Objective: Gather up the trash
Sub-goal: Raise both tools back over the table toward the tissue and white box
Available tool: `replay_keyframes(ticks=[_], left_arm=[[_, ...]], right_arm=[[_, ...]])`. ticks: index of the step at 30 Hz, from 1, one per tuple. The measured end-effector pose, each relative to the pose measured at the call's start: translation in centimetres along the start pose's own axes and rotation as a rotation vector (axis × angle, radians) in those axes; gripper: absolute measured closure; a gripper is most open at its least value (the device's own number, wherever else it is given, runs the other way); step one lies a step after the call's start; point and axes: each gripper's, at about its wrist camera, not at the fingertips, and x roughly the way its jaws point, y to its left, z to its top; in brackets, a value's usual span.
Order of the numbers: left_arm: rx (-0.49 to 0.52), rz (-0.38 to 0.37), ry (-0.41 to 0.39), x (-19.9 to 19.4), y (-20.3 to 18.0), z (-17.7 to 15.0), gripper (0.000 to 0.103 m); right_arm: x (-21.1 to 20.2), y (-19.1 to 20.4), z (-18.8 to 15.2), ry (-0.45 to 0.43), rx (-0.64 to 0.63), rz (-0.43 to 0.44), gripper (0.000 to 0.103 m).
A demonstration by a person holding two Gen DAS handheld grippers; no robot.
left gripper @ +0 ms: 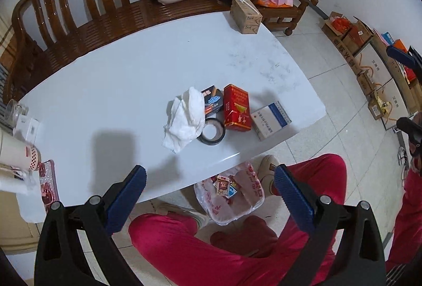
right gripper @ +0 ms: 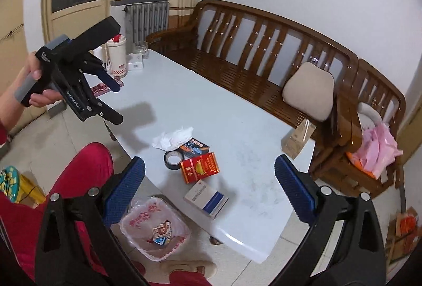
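Both blue-padded fingers of my left tool (left gripper: pixel 209 196) fill the bottom of its view, spread wide with nothing between them. Just past them, on the floor between my red-trousered knees, sits the trash bin (left gripper: pixel 229 195), lined with a printed plastic bag and already holding a few small wrappers.

Beyond the bin, the trash lies in a cluster near the close edge of the white desk (left gripper: pixel 118 75): a crumpled white tissue (left gripper: pixel 186 120), a dark blue-black pack (left gripper: pixel 212 101) partly under it, a roll of black tape (left gripper: pixel 212 131) touching the tissue, a red cigarette pack (left gripper: pixel 236 108) just beside the tape, and a white-and-blue box (left gripper: pixel 271 120) at the right, nearest the desk's edge. All of it is well ahead of the left tool and untouched.

From my right tool (right gripper: pixel 209 191), also spread wide and empty, the same cluster lies ahead between its fingers: the white-and-blue box closest, then the red pack, tape and tissue. The bin sits below, by the left finger. The left tool shows there held above the desk's far left end; its fingers look parted, though the angle is poor.

A brown carton (left gripper: pixel 245 15) stands at the desk's far corner.
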Motion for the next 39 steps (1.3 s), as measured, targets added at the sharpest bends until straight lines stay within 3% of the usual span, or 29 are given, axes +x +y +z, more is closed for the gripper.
replay_keyframes(ticks=[25,30,39], left_arm=[[0.063,0.011,0.133,5.2,-0.6,6.1,0.008],[0.067,0.009,0.176,7.9,-0.3,6.8,0.008],[0.043,-0.009,0.253,12.6,1.1,7.7,0.008]], right_arm=[[5.7,-2.8,0.7,0.132,-0.133,0.132,0.007],[7.1,-3.4,0.5,0.148,-0.129,0.153,0.007],[11.8,-3.1,-1.5,0.268,-0.174,0.199,0.007]])
